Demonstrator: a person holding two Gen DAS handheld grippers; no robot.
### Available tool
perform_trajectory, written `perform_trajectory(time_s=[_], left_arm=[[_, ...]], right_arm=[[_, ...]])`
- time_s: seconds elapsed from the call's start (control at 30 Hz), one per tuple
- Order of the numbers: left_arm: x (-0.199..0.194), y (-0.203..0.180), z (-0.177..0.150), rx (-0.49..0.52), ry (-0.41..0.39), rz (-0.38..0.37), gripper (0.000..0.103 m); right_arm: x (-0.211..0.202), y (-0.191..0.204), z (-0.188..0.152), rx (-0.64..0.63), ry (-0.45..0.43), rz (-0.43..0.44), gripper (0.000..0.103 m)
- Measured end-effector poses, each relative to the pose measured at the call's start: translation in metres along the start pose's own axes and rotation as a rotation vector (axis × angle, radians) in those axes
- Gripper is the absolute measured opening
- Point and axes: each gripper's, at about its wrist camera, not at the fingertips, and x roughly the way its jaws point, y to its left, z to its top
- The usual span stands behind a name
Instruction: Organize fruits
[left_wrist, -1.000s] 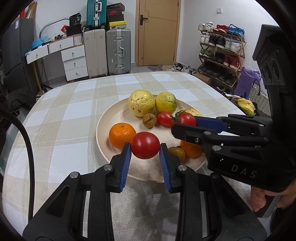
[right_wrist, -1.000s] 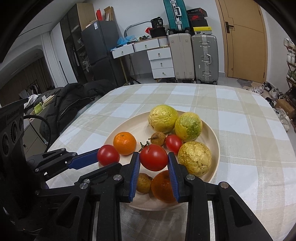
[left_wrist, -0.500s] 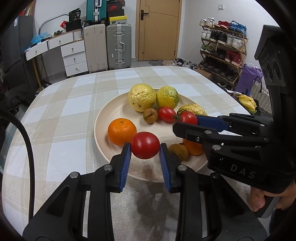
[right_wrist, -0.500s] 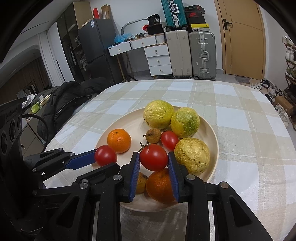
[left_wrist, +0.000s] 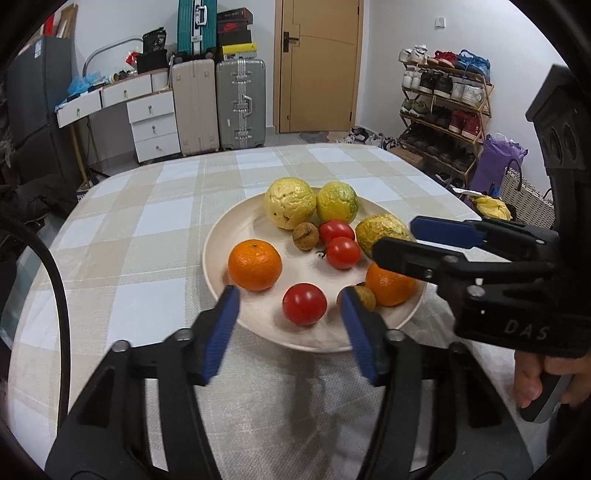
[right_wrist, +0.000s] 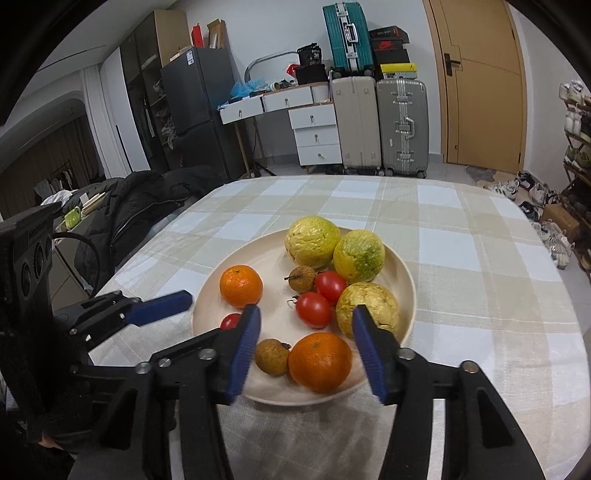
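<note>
A cream plate (left_wrist: 236, 236) (right_wrist: 404, 275) on the checked tablecloth holds three yellow-green fruits, two oranges, three red tomatoes and two small brown fruits. My left gripper (left_wrist: 288, 306) is open, its jaws wide on either side of a tomato (left_wrist: 304, 303) that rests on the plate's near edge. My right gripper (right_wrist: 304, 325) is open above the plate; a second tomato (right_wrist: 313, 309) lies on the plate beyond its jaws, beside a third (right_wrist: 330, 286). An orange (right_wrist: 319, 361) and a brown fruit (right_wrist: 271, 356) lie just below the right jaws.
The table's right edge is close to the plate in the left wrist view. A black coat (right_wrist: 147, 206) lies off the table's left side. Suitcases (left_wrist: 218, 103), drawers and a shoe rack (left_wrist: 443, 110) stand farther back in the room.
Both grippers have opened and let go of their tomatoes, which now rest on the plate. Both grippers have drawn back slightly toward the plate's near rim.
</note>
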Motion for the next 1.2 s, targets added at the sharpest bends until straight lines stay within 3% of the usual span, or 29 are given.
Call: perform_trajectory(time_s=[0.03,0.1,0.17,0.23,0.4,0.77,1.2], left_arm=[[-0.004,0.001,-0.001,-0.001,-0.012,0.005,0.073],[-0.014,0.005,-0.002,-0.007,-0.041,0.011,0.083],[-0.025,0.010,-0.004,-0.013,-0.070,0.009,0.084],[-0.034,0.015,-0.006,-0.026,-0.090,0.004,0.087],[-0.058,0.027,-0.012,-0.065,-0.150,0.000,0.102],[-0.093,0.021,-0.028,-0.041,-0.216,0.019,0.102],[-0.099,0.015,-0.035,-0.019,-0.240,0.002,0.102]], right_arm=[[-0.005,0.000,-0.001,-0.006,-0.011,-0.009,0.079],[-0.015,-0.002,-0.004,-0.003,-0.037,-0.024,0.089],[-0.022,-0.006,-0.005,0.016,-0.056,-0.020,0.092],[-0.030,-0.011,-0.008,0.038,-0.077,-0.018,0.103],[-0.046,-0.014,-0.015,0.037,-0.120,-0.024,0.103],[-0.074,0.001,-0.034,-0.022,-0.207,-0.010,0.103],[-0.082,0.016,-0.044,-0.100,-0.260,-0.023,0.103]])
